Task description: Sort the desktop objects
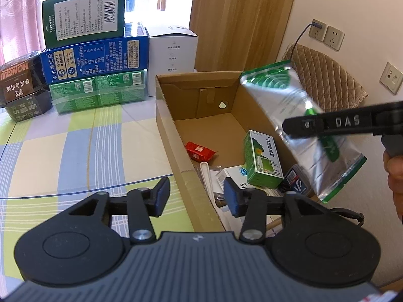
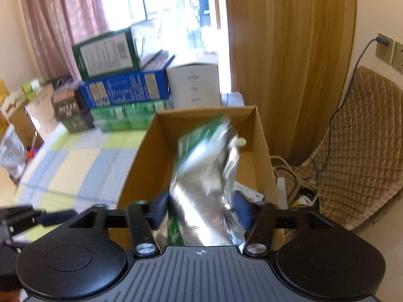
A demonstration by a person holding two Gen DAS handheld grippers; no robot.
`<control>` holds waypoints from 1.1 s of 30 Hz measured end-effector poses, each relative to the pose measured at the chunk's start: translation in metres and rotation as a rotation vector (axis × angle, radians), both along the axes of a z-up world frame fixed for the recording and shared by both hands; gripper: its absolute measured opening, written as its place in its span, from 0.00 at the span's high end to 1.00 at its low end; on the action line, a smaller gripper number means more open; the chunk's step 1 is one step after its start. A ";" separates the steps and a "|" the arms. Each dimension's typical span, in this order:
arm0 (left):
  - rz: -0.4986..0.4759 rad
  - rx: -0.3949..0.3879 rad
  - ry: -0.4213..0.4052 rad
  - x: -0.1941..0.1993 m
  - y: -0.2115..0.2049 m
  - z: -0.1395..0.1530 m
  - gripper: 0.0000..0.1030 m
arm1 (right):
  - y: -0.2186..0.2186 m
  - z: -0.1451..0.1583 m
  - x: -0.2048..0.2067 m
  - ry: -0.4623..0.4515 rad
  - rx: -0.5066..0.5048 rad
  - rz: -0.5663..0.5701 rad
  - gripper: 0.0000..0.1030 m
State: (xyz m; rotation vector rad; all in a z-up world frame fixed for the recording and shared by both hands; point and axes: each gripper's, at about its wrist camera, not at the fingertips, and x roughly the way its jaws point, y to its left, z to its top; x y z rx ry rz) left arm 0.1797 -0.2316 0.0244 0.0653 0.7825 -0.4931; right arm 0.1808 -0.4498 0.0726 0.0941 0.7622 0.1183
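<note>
Left gripper [image 1: 197, 196]: fingers spread with nothing between them, hovering over the near left wall of the cardboard box [image 1: 167, 136].
Right gripper [image 2: 200, 210]: fingers spread; the silver-and-green foil pouch [image 2: 201, 176] stands between the pads, and whether they press on it cannot be told through the blur.
Foil pouch: tilted above the right side of the box, its green-printed end pointing toward the far wall.
Cardboard box: open-topped, on the tabletop [image 1: 75, 146] at its right edge.
Inside the box: a green-and-white carton [image 1: 263, 161] upright near the front, a red packet [image 1: 200, 151] lying on the floor of the box, white packets [image 1: 226, 173] at the near end.
Far edge of the tabletop: a dark green box [image 1: 84, 15] on a blue box [image 1: 94, 59] on a green pack [image 1: 97, 90], a white box [image 1: 172, 55] beside them, brown-and-black containers [image 1: 21, 88] at the far left corner.
Tabletop cover: checked cloth in blue, yellow and green.
</note>
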 end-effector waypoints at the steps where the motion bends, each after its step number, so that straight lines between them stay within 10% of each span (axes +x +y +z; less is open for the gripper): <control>1: 0.003 -0.001 -0.002 0.000 0.001 0.000 0.50 | -0.001 0.002 -0.001 -0.014 0.007 -0.011 0.31; 18: 0.049 -0.013 -0.040 -0.026 0.017 0.009 0.03 | -0.021 -0.008 -0.060 0.013 0.058 -0.073 0.19; 33: 0.073 0.001 -0.059 -0.075 0.018 0.026 0.01 | -0.018 0.009 -0.117 -0.012 0.043 -0.095 0.02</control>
